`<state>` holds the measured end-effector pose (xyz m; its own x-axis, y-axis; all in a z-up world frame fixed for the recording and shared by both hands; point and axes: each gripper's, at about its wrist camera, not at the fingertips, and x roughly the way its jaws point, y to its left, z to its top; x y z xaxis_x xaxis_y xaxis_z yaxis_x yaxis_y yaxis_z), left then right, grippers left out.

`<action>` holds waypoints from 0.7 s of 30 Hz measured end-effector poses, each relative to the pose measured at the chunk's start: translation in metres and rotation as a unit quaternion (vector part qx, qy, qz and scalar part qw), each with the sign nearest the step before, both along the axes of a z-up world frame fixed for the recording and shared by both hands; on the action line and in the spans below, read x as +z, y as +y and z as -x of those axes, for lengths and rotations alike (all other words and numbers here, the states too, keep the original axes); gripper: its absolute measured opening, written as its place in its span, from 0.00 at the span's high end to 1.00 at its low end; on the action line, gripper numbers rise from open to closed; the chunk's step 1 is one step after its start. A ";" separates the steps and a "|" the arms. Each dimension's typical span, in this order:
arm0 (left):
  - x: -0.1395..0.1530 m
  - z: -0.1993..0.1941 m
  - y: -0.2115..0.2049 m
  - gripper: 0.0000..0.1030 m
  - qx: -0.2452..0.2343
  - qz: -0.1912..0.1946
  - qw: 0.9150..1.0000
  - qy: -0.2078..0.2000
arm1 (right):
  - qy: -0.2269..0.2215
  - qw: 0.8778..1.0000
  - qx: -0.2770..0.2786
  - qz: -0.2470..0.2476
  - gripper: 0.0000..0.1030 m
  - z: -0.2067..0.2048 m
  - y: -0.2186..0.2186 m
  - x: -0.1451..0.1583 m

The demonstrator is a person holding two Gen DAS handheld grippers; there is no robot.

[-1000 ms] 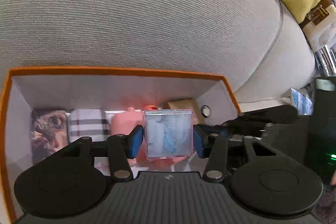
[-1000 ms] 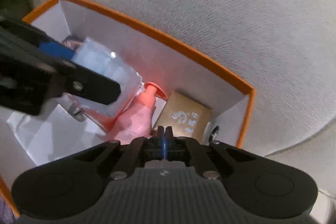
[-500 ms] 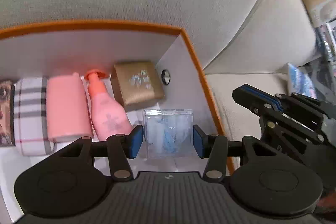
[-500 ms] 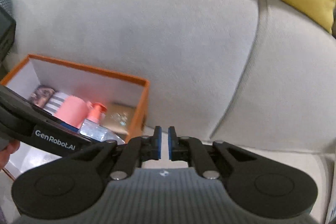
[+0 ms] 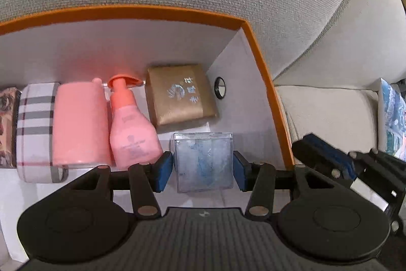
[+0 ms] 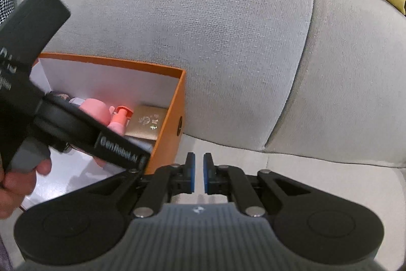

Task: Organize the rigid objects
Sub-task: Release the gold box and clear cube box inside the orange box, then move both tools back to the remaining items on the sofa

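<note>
We've got the clear plastic case [image 5: 203, 161] clamped between the blue pads of the left hand-held gripper [image 5: 203, 170], sitting low inside the orange box [image 5: 264, 73], right in the free corner just in front of the gold box [image 5: 180, 93]. So the drop spot is basically straight ahead and below us. The case is squarish, hard and glossy, no real long axis. Next to it: pink pump bottle [image 5: 132, 128], matte pink cylinder [image 5: 78, 123], plaid box [image 5: 35, 128]. Right hand-held gripper [image 6: 199, 173] hangs outside over the grey sofa [image 6: 228, 29], nearly closed, a small gap, holding nothing.
</note>
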<state>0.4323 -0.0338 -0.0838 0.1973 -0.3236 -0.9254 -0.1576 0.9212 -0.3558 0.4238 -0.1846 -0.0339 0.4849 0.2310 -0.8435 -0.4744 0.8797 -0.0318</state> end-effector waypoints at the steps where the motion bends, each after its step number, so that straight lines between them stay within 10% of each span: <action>1: -0.001 -0.001 0.001 0.44 -0.001 0.002 1.000 0.003 | 0.001 1.000 0.002 -0.001 0.94 0.000 0.000 0.000; 9: 0.001 0.004 0.008 0.32 -0.011 0.017 1.000 -0.007 | 0.003 1.000 0.009 -0.004 0.93 -0.005 0.003 0.000; 21: 0.010 0.017 -0.018 0.60 -0.161 -0.073 0.983 -0.057 | 0.012 1.000 0.007 0.000 0.93 -0.006 -0.001 -0.011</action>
